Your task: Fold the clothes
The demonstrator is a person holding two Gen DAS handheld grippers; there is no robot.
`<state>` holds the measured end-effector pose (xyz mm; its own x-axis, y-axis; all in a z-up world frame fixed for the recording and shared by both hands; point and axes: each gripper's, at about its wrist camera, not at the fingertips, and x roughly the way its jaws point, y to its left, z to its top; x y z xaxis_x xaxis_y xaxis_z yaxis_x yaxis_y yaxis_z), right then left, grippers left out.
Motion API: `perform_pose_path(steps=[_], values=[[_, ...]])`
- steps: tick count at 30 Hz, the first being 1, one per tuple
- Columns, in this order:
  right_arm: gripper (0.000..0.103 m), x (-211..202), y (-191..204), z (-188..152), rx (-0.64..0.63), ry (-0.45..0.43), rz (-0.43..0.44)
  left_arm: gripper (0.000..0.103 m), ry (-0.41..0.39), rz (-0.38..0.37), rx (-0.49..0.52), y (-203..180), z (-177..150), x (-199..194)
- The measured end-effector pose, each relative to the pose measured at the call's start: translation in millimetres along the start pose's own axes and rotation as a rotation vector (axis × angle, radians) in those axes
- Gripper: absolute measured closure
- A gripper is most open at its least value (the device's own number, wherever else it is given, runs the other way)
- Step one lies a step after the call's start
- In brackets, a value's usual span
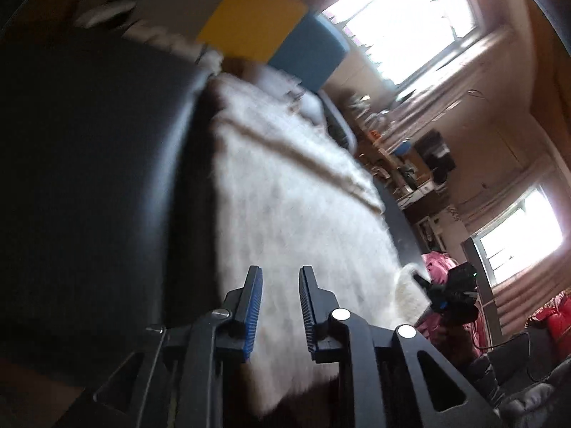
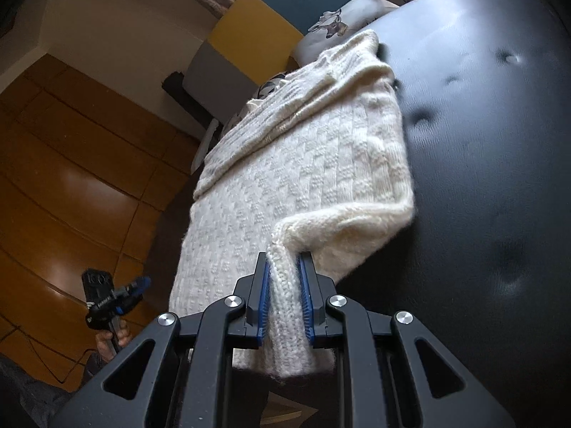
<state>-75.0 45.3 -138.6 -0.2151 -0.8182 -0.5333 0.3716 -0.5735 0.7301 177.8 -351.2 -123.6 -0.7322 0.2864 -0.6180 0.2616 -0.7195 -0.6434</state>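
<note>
Left wrist view: blurred; landmark is the white knitted sweater point(image 1: 285, 185), spread across the middle of the picture.
Black padded surface point(image 1: 89, 164): left of the sweater and under it; the sweater's left edge lies on it.
Left gripper point(image 1: 281, 285): over the sweater's near end; jaws stand apart with a clear gap; nothing between the blue pads; fabric shows through the gap below them.
Yellow panel point(image 1: 253, 18): beyond the sweater's far end, with a blue panel point(image 1: 310, 53) just beside it.
Right gripper, left wrist view point(image 1: 433, 290): at the sweater's right near corner, small and dark; its jaws cannot be told from here.
Windows point(image 1: 403, 18): right of the sweater, well apart, bright.
Right wrist view: sharp.
Wooden floor point(image 2: 71, 164): left of the sweater.
Left gripper, right wrist view point(image 2: 139, 283): low, left of the sweater, clear of the fabric, held by a hand point(image 2: 110, 339).
Sweater point(image 2: 285, 178): lies lengthwise on the black padded surface point(image 2: 481, 142); its near right corner is lifted and curled over.
Right gripper point(image 2: 283, 271): jaws narrow, clamped on a fold of the sweater's near edge; both pads press the knit.
</note>
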Motion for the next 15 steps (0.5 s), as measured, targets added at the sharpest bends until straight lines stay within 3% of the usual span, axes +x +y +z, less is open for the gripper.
perform_pose_path(steps=[6, 10, 15], values=[[0.086, 4, 8, -7, -0.038, 0.041, -0.003, 0.062, 0.050, -0.081, -0.092, 18, -39, 16], [0.086, -1, 9, -12, -0.043, 0.048, -0.003, 0.061, 0.042, -0.149, -0.114, 24, -46, 25], [0.086, 1, 5, -18, -0.039, 0.074, -0.002, 0.065, 0.038, -0.128, -0.038, 13, -51, 23]])
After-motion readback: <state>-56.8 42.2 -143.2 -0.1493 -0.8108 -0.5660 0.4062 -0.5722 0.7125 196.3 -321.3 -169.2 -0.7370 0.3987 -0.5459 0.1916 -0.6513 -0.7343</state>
